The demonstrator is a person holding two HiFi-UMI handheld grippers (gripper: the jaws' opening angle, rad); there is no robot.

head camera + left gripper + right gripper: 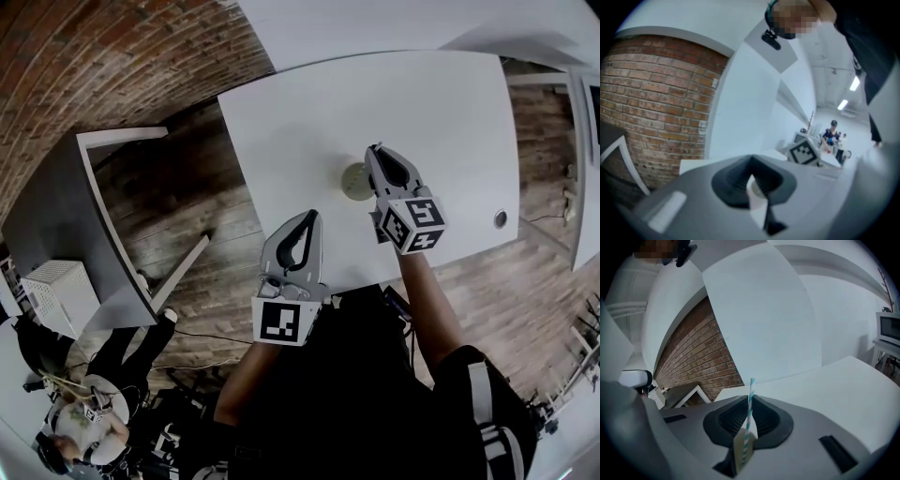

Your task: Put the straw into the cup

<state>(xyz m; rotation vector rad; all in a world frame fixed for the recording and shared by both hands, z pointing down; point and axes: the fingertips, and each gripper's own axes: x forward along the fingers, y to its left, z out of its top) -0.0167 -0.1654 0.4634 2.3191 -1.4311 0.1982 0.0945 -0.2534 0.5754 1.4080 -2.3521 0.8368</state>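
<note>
White table [422, 103]: R tongs [377, 152] pinch striped straw [750, 404]; L tongs [309, 217] pinch white paper [757, 199].

cup [352, 182] mid-table, open tabletop [431, 103] behind it

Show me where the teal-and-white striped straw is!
In the right gripper view, the teal-and-white striped paper straw stands upright, pinched in the right gripper, beside the round beige cup on the white table.

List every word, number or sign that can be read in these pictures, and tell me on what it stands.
None: no words or numbers can be read in any view.
The two marker cubes carry only black-and-white square patterns, not letters.
The straw has stripes only.
</note>
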